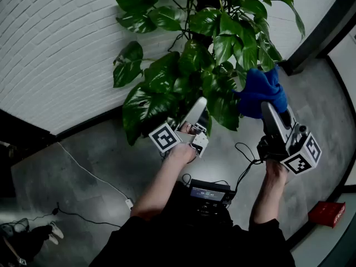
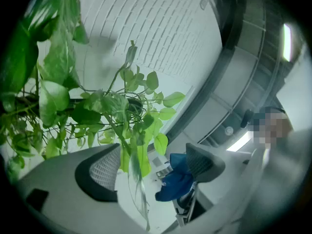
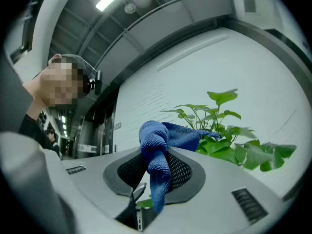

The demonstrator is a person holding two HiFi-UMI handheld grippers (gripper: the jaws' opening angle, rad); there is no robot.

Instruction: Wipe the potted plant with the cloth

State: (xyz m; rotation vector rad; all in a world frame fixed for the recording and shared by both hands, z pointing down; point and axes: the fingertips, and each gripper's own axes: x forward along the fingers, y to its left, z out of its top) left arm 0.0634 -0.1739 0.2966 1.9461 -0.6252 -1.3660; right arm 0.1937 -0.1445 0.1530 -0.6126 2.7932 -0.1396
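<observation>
Right gripper [image 3: 156, 179] fingers clamp the blue microfibre cloth [image 3: 155, 150] at the green leafy potted plant [image 1: 211, 32]. Left gripper [image 2: 151, 167] fingers wide around a drooping leaf [image 2: 136, 162], likely to steady it.

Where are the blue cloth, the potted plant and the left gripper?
blue cloth [image 1: 260, 92], head view, its bunched middle.
potted plant [image 1: 161, 71], head view, a broad leaf.
left gripper [image 2: 151, 165], left gripper view, midway between its open jaws.

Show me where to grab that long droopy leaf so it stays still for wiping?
Pinch the long leaf on its lower half, coming up from below like the left gripper. It hangs down, thin and floppy, between those open jaws, so holding near the free tip should probably steady it for the cloth.
</observation>
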